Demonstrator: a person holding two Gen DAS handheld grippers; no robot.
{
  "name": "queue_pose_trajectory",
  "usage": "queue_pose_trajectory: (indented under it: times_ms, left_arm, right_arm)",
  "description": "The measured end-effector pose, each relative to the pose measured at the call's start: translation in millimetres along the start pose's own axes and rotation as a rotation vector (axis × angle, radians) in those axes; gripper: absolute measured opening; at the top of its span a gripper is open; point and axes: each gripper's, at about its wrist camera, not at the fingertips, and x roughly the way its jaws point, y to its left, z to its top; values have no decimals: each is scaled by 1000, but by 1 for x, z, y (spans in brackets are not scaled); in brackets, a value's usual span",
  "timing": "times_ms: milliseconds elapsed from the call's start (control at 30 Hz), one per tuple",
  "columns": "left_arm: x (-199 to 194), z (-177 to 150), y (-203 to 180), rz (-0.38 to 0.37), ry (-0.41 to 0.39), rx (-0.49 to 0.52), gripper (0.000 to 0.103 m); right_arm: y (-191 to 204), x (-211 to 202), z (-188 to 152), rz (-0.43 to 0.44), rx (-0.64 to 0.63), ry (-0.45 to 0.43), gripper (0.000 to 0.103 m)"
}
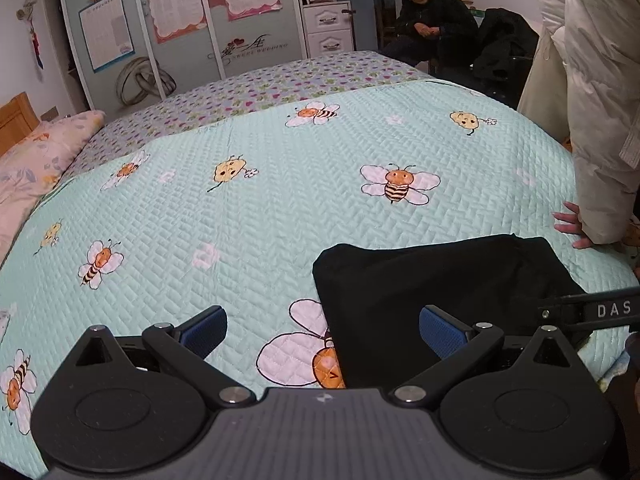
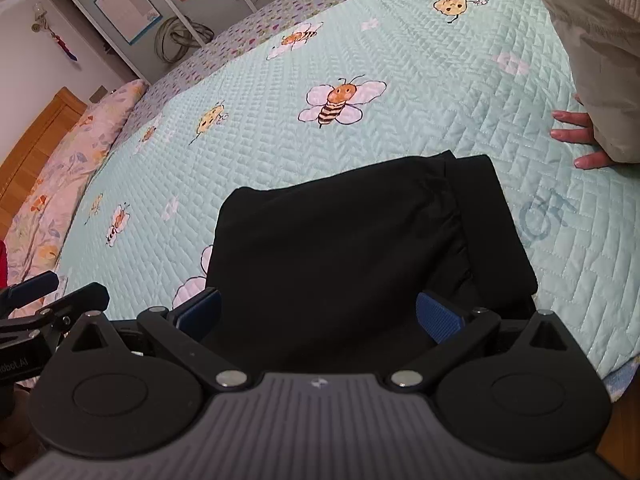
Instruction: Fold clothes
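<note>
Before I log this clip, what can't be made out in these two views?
- Garment: type unknown; uniform black hides its folds, and the right tool's body covers its near edge.
- Left view: the left tool hides the garment's near corner.
- Posters: text too small.
- Hand on the quilt: a pale sleeve covers the wrist in both views.
- Bed's near edge: hidden by both tool bodies.

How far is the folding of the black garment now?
Mostly done, it seems: the black garment lies on the quilt as a compact, layered rectangle. Nothing is in hand; the left gripper and right gripper are both open. Perhaps only tidying the offset right edge remains.
</note>
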Motion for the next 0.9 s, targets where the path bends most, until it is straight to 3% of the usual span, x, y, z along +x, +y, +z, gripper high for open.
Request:
queue_pose_trajectory:
  times_ms: [200,367,500,600,700,833,900]
  left_arm:
    - [5,4,18,0,65,-75,102]
    - [12,-4,30,23,112,-112,102]
    - [37,-15,45,-8,205,-184,102]
    - [60,-24,55,-53,259,-260,99]
    - [81,-28,55,-97,293,-294,99]
    - [103,-28,53,-143,317,-325,99]
    - [115,-29,57,-187,328,-374,100]
  right_arm:
    - [-7,-3,-1,18,29,-22,103]
    - [-22,-5,3,153,111,-11,103]
    - [-58,-15,16,258,195,-93,103]
    - [-101,-17,31,212,280,-135,103]
    - [-134,-3,38,128,288,-92,103]
    - [-167,32,39,169,344,32,103]
    - [-172,41,42,231,324,44,103]
